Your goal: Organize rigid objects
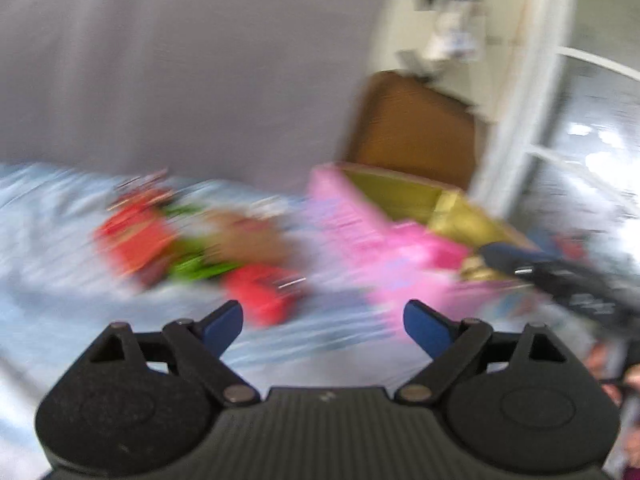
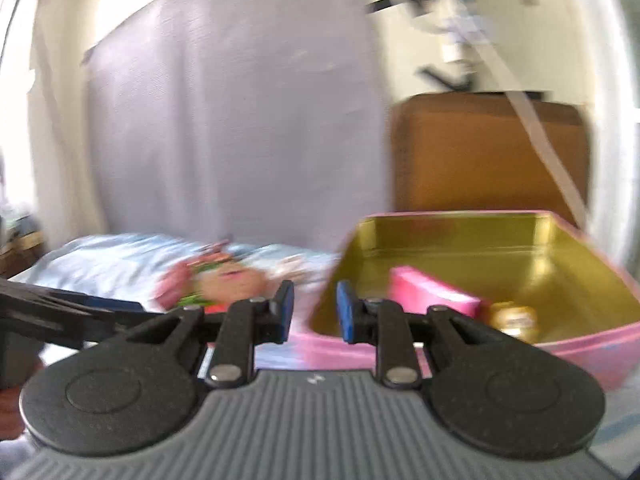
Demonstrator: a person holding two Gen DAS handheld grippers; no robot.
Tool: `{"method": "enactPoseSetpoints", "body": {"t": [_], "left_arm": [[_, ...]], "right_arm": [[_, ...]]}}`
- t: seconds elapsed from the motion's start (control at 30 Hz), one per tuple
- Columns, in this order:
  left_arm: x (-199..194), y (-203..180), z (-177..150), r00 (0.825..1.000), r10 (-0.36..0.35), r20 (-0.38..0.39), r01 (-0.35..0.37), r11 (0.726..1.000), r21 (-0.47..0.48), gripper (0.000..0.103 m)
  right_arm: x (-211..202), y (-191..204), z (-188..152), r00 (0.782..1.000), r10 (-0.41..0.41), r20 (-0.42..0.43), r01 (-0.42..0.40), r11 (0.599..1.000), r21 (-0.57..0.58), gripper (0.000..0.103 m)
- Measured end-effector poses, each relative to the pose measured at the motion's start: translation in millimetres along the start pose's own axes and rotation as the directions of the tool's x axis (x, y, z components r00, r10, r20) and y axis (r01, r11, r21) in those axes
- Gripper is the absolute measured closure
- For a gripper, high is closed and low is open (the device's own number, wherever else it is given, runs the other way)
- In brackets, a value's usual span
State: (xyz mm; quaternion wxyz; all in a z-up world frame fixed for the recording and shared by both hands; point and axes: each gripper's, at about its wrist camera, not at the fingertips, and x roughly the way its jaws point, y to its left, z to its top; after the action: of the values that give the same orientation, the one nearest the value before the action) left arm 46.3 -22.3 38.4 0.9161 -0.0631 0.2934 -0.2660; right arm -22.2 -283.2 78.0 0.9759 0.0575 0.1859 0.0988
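my left gripper [image 1: 323,322] has its jaws wide apart w/ nothing between, aimed at the toy pile [image 1: 192,240] ahead on the bed [image 1: 52,216]. view's v. blurred, so the nearest piece is prob a red block [image 1: 264,290], just ahead-left. right gripper [image 2: 312,306] is narrowly apart, empty, at the pink tin [image 2: 580,344]'s near corner, tin ahead-right. i'd slow down, centre the block btwn the pads, then close.
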Motion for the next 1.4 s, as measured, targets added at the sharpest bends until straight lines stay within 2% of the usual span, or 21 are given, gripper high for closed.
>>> {"method": "enactPoseSetpoints", "body": {"t": [0.07,0.13,0.23,0.3,0.33,0.37,0.43,0.53,0.6,0.63,0.67,0.77,0.9,1.0,1.1,1.27,1.33,1.4], "left_arm": [[-5.4,27.4,-5.8,0.996,0.091,-0.003,-0.091,0.995,-0.034,0.013],[-11.8,47.8,-11.3,0.984,0.176,0.011,-0.176,0.984,-0.037,0.013],[-16.1,66.5,-19.2,0.968,0.248,0.034,-0.247,0.968,-0.037,0.013],[-18.3,78.5,-21.4,0.978,0.206,0.029,-0.202,0.974,-0.1,0.013],[-20.8,80.0,-21.4,0.979,0.198,0.049,-0.191,0.975,-0.111,0.012],[-22.2,79.5,-21.9,0.978,0.199,0.058,-0.192,0.975,-0.111,0.012],[-22.8,78.4,-22.6,0.981,0.18,0.068,-0.172,0.979,-0.106,0.012],[-24.8,76.0,-23.5,0.984,0.157,0.081,-0.15,0.984,-0.092,0.01],[-23.7,76.0,-23.0,0.986,0.147,0.082,-0.139,0.986,-0.094,0.01],[-23.6,77.1,-22.9,0.986,0.143,0.083,-0.134,0.986,-0.1,0.01],[-22.8,79.7,-23.2,0.987,0.139,0.083,-0.129,0.986,-0.108,0.009],[-23.6,86.0,-23.7,0.988,0.129,0.083,-0.116,0.983,-0.141,0.008],[-22.9,90.2,-23.8,0.99,0.119,0.077,-0.105,0.981,-0.165,0.007],[-22.4,88.3,-23.9,0.99,0.117,0.075,-0.105,0.983,-0.15,0.007],[-21.1,83.5,-24.1,0.992,0.108,0.062,-0.1,0.987,-0.122,0.008],[-20.1,71.9,-25.2,0.995,0.093,0.034,-0.09,0.994,-0.065,0.008],[-22.4,67.2,-26.7,0.997,0.073,0.024,-0.071,0.996,-0.06,0.008],[-26.1,62.2,-30.9,0.999,0.045,0.006,-0.045,0.997,-0.069,0.008]], "right_arm": [[14.8,20.6,-2.6,0.998,0.04,-0.042,-0.041,0.999,-0.024,0.076],[31.2,39.0,-5.9,0.994,0.067,-0.087,-0.071,0.996,-0.046,0.074],[61.6,59.4,-11.1,0.982,0.095,-0.161,-0.107,0.992,-0.069,0.061],[81.1,70.6,-14.4,0.978,0.081,-0.191,-0.102,0.989,-0.105,0.055],[90.7,75.2,-15.2,0.977,0.066,-0.203,-0.093,0.988,-0.123,0.048],[99.1,79.4,-15.8,0.976,0.047,-0.214,-0.077,0.988,-0.136,0.041],[118.8,80.5,-13.4,0.972,0.017,-0.233,-0.051,0.988,-0.143,0.036],[145.9,71.0,-9.8,0.954,0.032,-0.298,-0.067,0.992,-0.106,0.029],[161.4,67.3,-10.2,0.938,0.015,-0.346,-0.054,0.993,-0.103,0.032],[168.9,66.3,-11.7,0.93,0.012,-0.368,-0.051,0.994,-0.096,0.048],[171.9,65.2,-14.3,0.923,0.03,-0.384,-0.065,0.995,-0.077,0.05],[161.3,71.1,-18.0,0.927,0.033,-0.374,-0.076,0.992,-0.099,0.051],[133.3,84.1,-29.0,0.921,0.076,-0.381,-0.14,0.98,-0.141,0.051],[96.3,90.2,-41.0,0.912,0.123,-0.391,-0.202,0.965,-0.168,0.051],[54.2,90.4,-52.2,0.908,0.15,-0.391,-0.231,0.959,-0.167,0.051],[-15.2,84.5,-74.0,0.922,0.152,-0.356,-0.228,0.956,-0.183,0.049],[-37.6,81.5,-76.7,0.942,0.137,-0.307,-0.208,0.955,-0.212,0.043],[-63.2,71.5,-72.5,0.967,0.111,-0.227,-0.164,0.959,-0.231,0.041]]}}
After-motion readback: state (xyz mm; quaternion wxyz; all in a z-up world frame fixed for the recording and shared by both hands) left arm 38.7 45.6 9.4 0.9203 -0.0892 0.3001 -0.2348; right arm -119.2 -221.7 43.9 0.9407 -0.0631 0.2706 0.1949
